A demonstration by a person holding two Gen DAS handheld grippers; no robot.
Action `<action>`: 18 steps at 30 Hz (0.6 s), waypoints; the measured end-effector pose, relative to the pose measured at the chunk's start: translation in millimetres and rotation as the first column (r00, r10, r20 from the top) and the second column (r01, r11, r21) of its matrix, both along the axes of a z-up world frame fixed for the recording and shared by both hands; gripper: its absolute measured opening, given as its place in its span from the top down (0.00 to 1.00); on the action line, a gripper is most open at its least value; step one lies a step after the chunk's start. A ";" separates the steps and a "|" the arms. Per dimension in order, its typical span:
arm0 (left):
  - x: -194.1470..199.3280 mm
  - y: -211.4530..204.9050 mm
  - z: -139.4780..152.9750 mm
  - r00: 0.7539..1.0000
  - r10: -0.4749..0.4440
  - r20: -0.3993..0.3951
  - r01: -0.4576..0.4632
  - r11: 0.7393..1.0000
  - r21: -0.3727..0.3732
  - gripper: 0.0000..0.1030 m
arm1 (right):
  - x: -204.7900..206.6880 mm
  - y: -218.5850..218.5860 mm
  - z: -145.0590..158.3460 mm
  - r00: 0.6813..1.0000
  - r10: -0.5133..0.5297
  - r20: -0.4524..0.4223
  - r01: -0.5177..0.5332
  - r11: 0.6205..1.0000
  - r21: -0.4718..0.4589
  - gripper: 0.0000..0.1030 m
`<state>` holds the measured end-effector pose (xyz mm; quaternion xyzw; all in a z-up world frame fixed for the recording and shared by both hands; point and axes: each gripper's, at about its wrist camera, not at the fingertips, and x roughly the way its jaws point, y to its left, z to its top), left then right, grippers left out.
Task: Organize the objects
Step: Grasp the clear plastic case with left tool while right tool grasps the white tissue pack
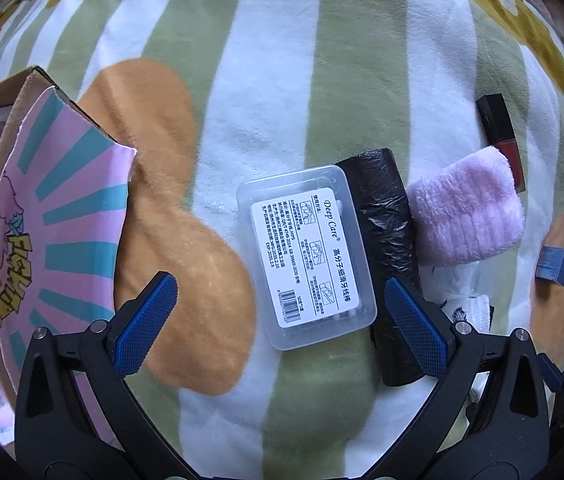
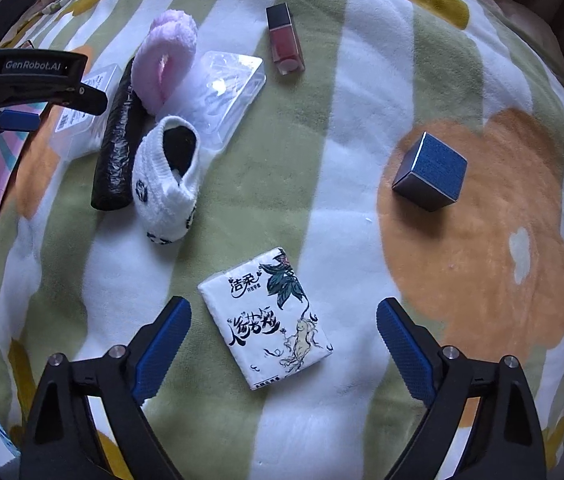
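Observation:
My left gripper (image 1: 279, 286) is open above a clear floss-pick box (image 1: 306, 256) with a white label, lying on the striped blanket. A black bag roll (image 1: 390, 264) touches the box's right side, and a pink fluffy cloth (image 1: 466, 212) lies beyond it. My right gripper (image 2: 284, 312) is open, with a white tissue pack (image 2: 267, 318) between its fingers on the blanket. The right wrist view also shows the black roll (image 2: 115, 152), a white sock (image 2: 165, 188), the pink cloth (image 2: 165, 56), a clear plastic case (image 2: 225, 92), a red lip gloss (image 2: 285, 40) and a blue cube box (image 2: 430, 172).
A cardboard box (image 1: 5, 184) with a pink and teal printed flap stands at the left edge of the left wrist view. The lip gloss (image 1: 502, 136) and blue cube (image 1: 554, 266) lie at the right there. The left gripper's arm (image 2: 29, 80) shows at the right view's upper left.

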<state>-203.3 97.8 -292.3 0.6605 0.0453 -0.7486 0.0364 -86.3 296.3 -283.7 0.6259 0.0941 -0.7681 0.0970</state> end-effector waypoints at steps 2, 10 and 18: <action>-3.9 -2.4 -6.2 1.000 0.011 0.017 -0.011 1.000 0.001 0.02 | -0.4 0.3 -5.1 1.000 0.021 0.003 -0.021 1.000 0.009 0.18; -16.8 -14.4 -21.9 0.996 0.057 0.068 -0.063 0.993 0.100 0.20 | -1.6 2.2 -20.9 0.996 0.080 0.038 -0.080 0.997 -0.018 0.45; -31.3 -16.1 -27.9 0.995 0.009 0.102 -0.021 0.993 0.115 0.42 | 2.7 10.8 -25.6 0.994 0.100 0.037 -0.099 0.995 -0.024 0.53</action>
